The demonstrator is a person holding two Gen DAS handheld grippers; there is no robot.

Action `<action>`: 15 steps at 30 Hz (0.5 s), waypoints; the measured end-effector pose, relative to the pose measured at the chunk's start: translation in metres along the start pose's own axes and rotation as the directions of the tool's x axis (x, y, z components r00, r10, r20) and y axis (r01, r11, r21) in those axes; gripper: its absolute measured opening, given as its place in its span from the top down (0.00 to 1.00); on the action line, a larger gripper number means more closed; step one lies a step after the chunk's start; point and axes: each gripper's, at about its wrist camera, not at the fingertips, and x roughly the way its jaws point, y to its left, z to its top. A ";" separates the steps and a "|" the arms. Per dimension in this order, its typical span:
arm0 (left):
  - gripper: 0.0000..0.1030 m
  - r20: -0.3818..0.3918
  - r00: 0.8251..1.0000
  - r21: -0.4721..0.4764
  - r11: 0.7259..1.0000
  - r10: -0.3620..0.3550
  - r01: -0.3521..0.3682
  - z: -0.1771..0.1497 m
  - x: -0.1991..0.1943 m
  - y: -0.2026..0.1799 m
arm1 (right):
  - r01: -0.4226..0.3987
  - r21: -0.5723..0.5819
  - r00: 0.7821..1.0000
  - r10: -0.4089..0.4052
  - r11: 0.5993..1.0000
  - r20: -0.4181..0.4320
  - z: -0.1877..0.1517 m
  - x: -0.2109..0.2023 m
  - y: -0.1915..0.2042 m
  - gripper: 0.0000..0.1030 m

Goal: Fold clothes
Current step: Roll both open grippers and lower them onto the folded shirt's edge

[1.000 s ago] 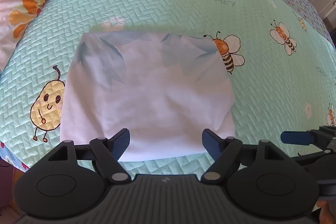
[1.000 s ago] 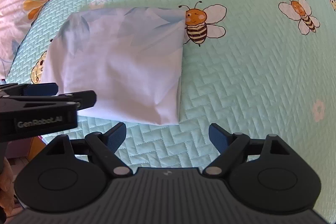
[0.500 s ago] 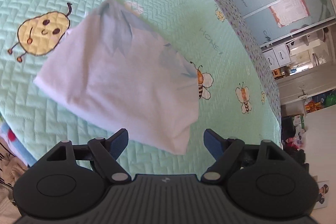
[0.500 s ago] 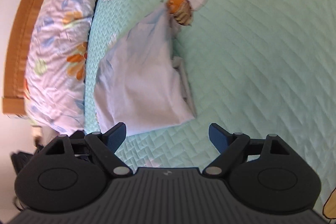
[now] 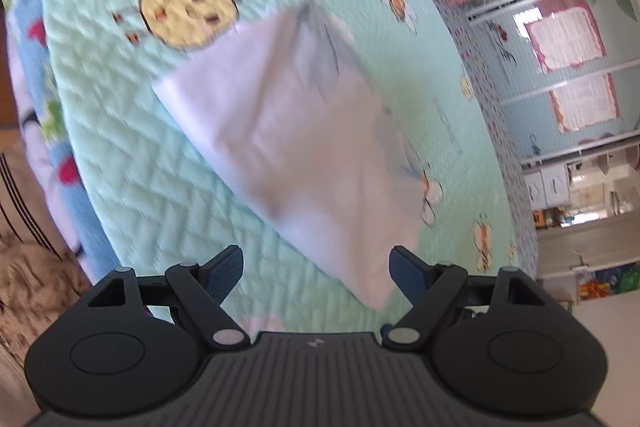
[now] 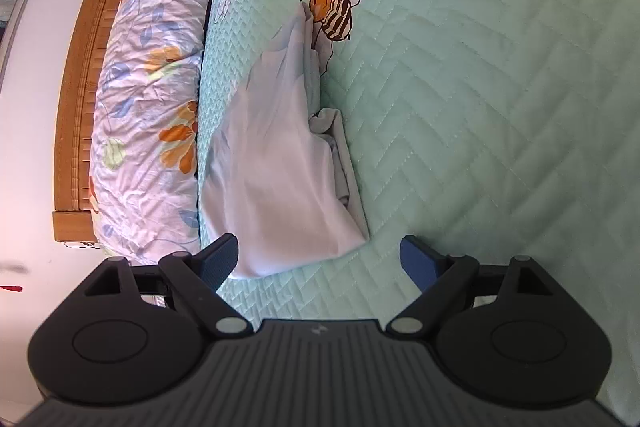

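Observation:
A folded white garment (image 5: 304, 147) with faint blue print lies flat on the mint-green quilted bedspread (image 5: 132, 163). In the left wrist view my left gripper (image 5: 316, 267) hovers open just short of the garment's near corner, nothing between its blue pads. The right wrist view shows the same garment (image 6: 280, 163) edge-on, its folded layers stacked along the right side. My right gripper (image 6: 318, 255) is open at the near end of it, the left fingertip (image 6: 222, 255) overlapping the cloth's corner in the picture, not pinching it.
A floral duvet (image 6: 148, 99) lies rolled along a wooden headboard (image 6: 80, 87). Bee and pear cartoons dot the bedspread (image 6: 500, 107). The bed's edge, a rug (image 5: 28, 267) and a wall with cabinets (image 5: 560, 183) surround it.
Both grippers have rolled sideways and come lower toward the bed, so the garment now appears tilted and closer. The garment itself has not moved. Neither gripper is seen in the other's view now.

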 end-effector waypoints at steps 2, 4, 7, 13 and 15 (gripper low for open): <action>0.18 0.024 1.000 0.010 1.000 0.019 -0.019 0.006 -0.004 0.001 | 0.003 0.002 1.000 -0.003 1.000 -0.008 0.002 0.010 -0.001 0.11; 0.18 0.022 0.999 0.020 0.999 0.025 -0.026 0.008 -0.004 0.001 | -0.015 0.000 1.000 0.015 1.000 -0.007 0.003 0.015 -0.001 0.04; 0.18 0.037 0.999 0.027 0.999 0.020 -0.021 0.008 -0.001 0.002 | -0.031 -0.017 0.999 0.031 0.999 -0.010 0.006 0.022 0.002 0.00; 0.18 0.109 0.994 0.005 1.000 0.027 -0.028 0.018 -0.001 0.005 | -0.042 -0.052 0.999 0.040 0.998 -0.029 0.021 0.039 0.011 0.00; 0.18 0.129 0.991 0.021 0.999 0.037 -0.040 0.025 -0.002 0.002 | -0.044 -0.053 0.999 0.042 0.998 -0.030 0.026 0.044 0.013 0.00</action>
